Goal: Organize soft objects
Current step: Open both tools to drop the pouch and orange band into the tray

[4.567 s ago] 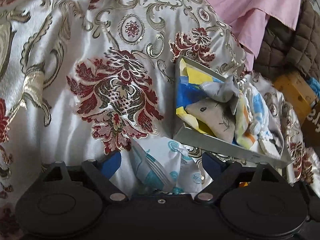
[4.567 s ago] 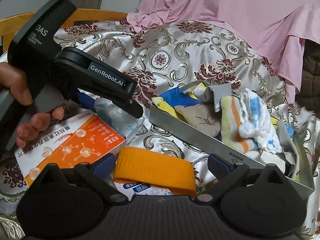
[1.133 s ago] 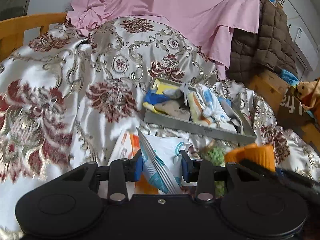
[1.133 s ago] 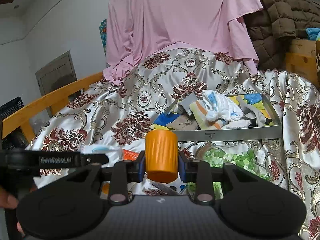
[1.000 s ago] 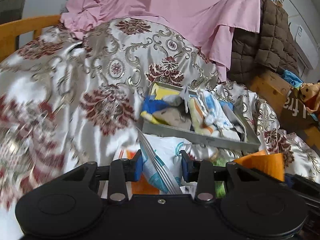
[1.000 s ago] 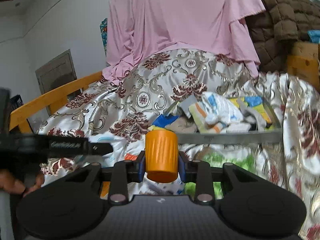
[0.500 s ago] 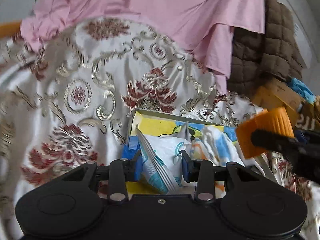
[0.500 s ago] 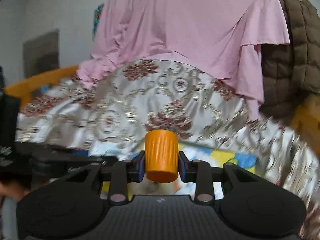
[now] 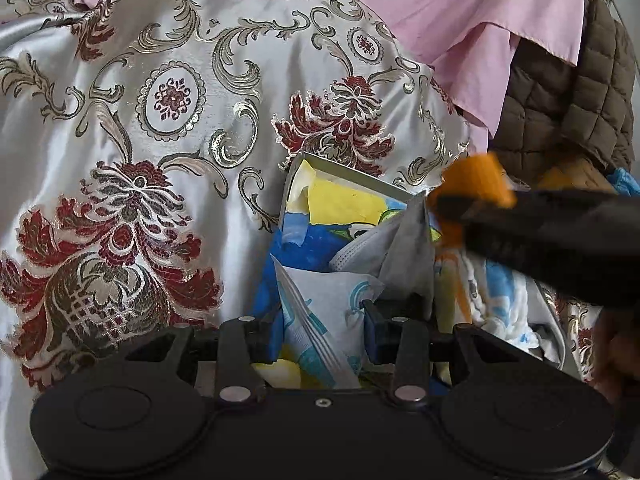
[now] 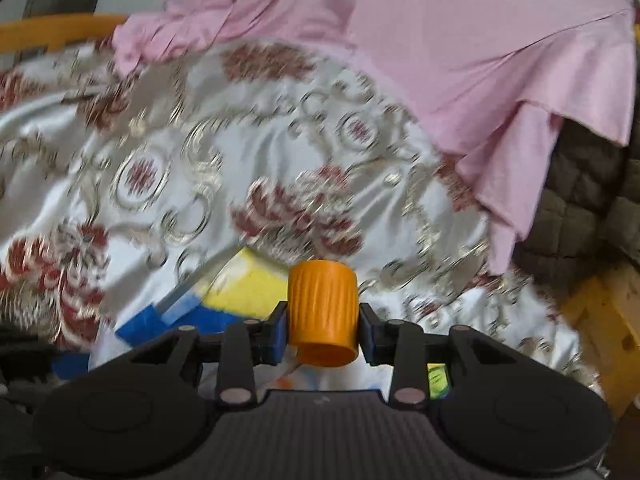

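My left gripper [image 9: 322, 320] is shut on a white packet with teal print [image 9: 320, 316] and holds it over the near end of the grey metal tray [image 9: 344, 168]. The tray is full of soft cloths, yellow and blue [image 9: 340, 204] and grey [image 9: 404, 240]. My right gripper [image 10: 322, 330] is shut on an orange ribbed roll [image 10: 322, 308] and holds it above the tray; the roll also shows in the left wrist view [image 9: 472, 184], blurred, at the right over the tray. The tray's yellow and blue cloth [image 10: 244, 288] shows blurred below it.
The tray lies on a silver and red floral satin bedspread [image 9: 160, 120]. A pink sheet [image 9: 460, 12] and a brown quilted cover [image 9: 568, 100] hang behind. A yellow wooden box [image 10: 608, 320] stands at the right. A wooden bed rail [image 10: 48, 34] runs at the far left.
Both grippers have moved forward and down toward the tray, each keeping hold of its object. The orange roll now hangs over the tray's right part in the left wrist view.
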